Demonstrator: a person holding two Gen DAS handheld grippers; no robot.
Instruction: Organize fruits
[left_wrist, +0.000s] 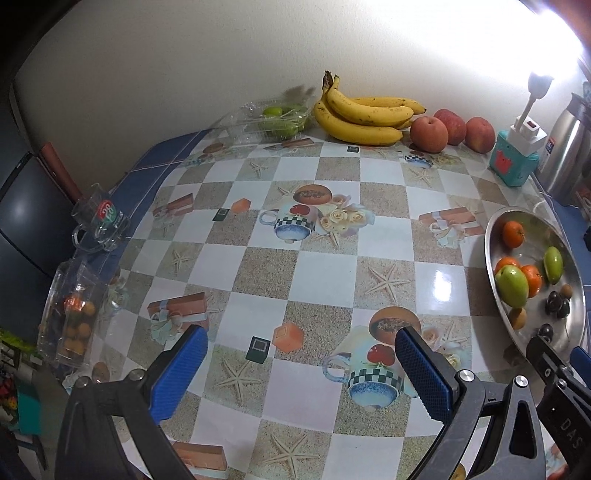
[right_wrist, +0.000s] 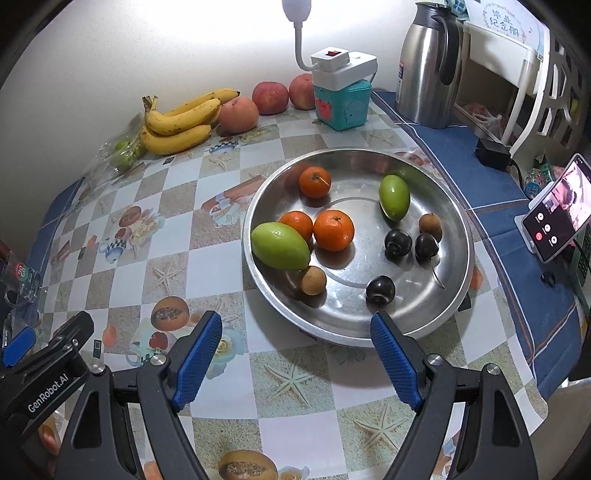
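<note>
- Fruits sit in two places: loose along the wall and in a steel tray (right_wrist: 436, 314) on the checked tablecloth (left_wrist: 325, 273).
- At far left, a clear jar (left_wrist: 70, 317) holds small orange fruits.
- My left gripper (left_wrist: 301, 363) hangs wide apart, nothing between its blue pads.
- Behind, bananas (left_wrist: 364, 114) lie beside three apples (left_wrist: 428, 134) against the wall.
- My right gripper (right_wrist: 297, 360) hovers just before the tray's near rim, spread and empty.
- Inside the tray: three oranges (right_wrist: 333, 229), two green fruits (right_wrist: 279, 245), dark plums (right_wrist: 398, 243) and brown longans (right_wrist: 313, 280).
</note>
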